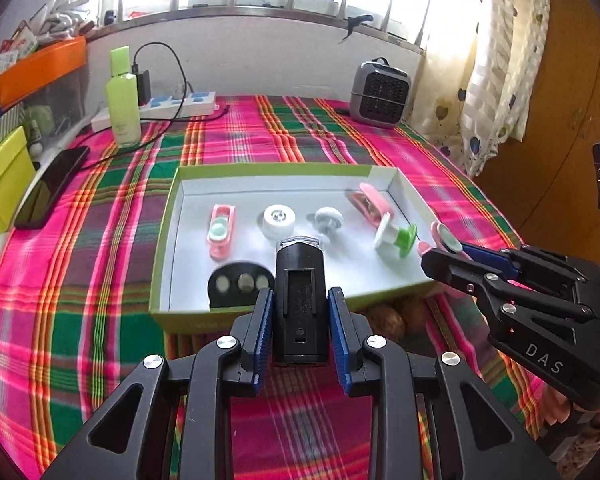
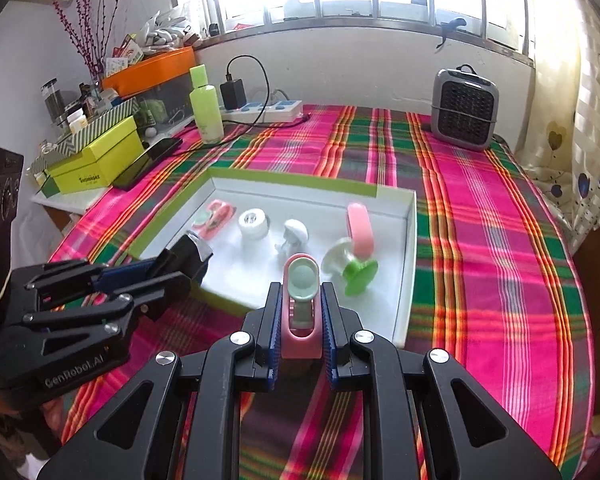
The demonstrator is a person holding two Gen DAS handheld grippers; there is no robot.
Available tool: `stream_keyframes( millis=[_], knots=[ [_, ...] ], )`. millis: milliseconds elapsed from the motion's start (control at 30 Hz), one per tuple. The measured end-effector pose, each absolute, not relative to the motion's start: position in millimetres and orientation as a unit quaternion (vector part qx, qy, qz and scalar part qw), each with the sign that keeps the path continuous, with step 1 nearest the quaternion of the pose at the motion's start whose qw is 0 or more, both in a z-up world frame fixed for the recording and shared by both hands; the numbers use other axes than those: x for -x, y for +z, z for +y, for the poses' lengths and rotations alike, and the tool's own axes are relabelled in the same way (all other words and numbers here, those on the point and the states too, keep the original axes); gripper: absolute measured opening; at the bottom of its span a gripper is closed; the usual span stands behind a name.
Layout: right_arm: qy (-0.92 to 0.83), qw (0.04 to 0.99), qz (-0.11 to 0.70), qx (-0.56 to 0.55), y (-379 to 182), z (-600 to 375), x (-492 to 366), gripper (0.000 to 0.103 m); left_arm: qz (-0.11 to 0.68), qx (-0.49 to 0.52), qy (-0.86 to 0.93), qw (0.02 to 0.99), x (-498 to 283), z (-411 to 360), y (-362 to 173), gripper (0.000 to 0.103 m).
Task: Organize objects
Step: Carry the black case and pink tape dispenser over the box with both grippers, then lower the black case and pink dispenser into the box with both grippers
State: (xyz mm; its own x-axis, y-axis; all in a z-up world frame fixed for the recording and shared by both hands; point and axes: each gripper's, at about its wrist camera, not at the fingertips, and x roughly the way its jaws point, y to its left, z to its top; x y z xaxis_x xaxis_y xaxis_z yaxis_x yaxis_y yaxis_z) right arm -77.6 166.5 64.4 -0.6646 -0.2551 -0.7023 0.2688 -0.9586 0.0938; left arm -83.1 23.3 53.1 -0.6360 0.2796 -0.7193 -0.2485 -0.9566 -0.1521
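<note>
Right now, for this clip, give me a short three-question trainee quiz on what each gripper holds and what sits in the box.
1. True or false: the left gripper is shut on a black rectangular device.
2. Multiple choice: the right gripper holds A) a white wheel, B) a pink clip with a mint pad, C) a green bottle.
3. Fill in: the green and white spool lies inside the shallow ____ on the plaid cloth.

Key: 1 true; 2 B; 3 box. Both held items hang over the box's near edge, not yet set down.
</note>
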Motion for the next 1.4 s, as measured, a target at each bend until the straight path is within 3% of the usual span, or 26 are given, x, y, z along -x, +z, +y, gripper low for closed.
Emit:
stream_keyframes(
  millis=[1400],
  knots=[
    [-0.897, 0.157, 0.005, -0.414, 51.5, 159.2, 163.8, 0.019, -0.041, 0.446, 0.886, 0.123, 148.4, 28.1, 21.3, 0.025]
  ],
)
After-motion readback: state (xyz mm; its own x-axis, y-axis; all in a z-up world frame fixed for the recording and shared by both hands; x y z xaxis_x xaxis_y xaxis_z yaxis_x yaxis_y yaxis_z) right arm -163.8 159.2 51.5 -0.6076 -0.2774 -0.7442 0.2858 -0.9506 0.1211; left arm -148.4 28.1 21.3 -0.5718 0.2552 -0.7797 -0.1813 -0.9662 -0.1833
